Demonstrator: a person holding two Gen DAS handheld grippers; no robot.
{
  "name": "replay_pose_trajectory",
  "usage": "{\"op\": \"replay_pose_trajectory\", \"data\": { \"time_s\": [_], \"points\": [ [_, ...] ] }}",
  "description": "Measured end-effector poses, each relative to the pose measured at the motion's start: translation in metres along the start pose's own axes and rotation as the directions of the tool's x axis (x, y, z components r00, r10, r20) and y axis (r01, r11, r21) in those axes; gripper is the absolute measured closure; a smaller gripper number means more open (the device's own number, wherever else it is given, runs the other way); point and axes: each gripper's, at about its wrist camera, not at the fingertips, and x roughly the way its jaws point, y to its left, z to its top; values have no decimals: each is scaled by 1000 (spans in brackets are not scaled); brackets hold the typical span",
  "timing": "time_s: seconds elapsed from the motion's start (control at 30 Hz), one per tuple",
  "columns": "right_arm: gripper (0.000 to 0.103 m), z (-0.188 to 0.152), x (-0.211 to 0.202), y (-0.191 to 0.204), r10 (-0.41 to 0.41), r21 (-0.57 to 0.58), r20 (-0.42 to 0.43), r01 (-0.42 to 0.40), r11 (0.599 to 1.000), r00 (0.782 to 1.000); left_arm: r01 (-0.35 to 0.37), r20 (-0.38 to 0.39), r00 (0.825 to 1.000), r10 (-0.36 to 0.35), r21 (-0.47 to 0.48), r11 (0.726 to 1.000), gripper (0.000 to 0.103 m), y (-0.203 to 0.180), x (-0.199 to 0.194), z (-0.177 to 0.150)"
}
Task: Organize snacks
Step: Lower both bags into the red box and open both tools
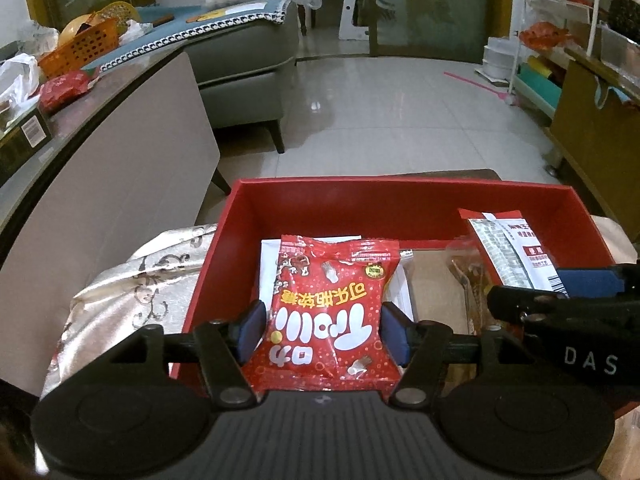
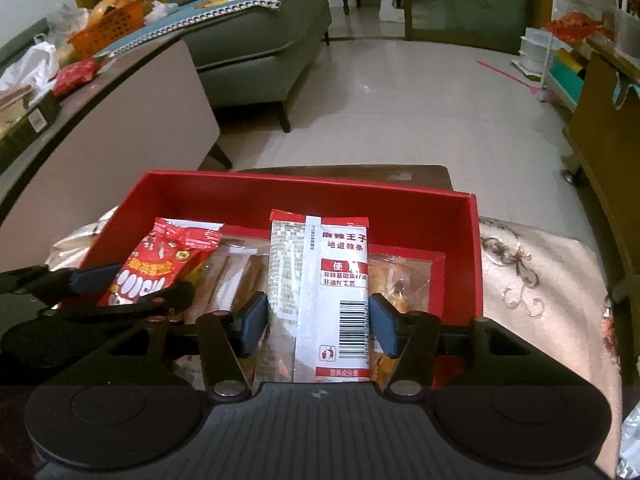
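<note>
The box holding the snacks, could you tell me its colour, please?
Red, inside and out; the cardboard box shows best in the right wrist view.

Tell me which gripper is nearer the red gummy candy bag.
Left. The left gripper straddles the red gummy candy bag in the red box; the right gripper straddles the white spicy-strip packet beside it.
</note>
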Motion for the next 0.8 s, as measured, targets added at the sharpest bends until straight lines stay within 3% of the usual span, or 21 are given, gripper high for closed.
{"op": "replay_pose_trajectory", "data": {
  "time_s": [0.13, 0.33, 0.8],
  "points": [
    [37, 1, -5, 0, -17, -5, 4, 17, 1000, 1000, 4, 10, 1000, -4, -5, 1000, 45, 1, -8, 0],
    [24, 0, -13, -3, -44, 12, 11, 44, 999, 999, 8, 28, 1000, -7, -11, 1000, 43, 5, -20, 0],
    [24, -5, -52, -5, -35, 28, 75, 33, 999, 997, 32, 79, 996, -30, -23, 999, 39, 9, -63, -8]
  ]
}}
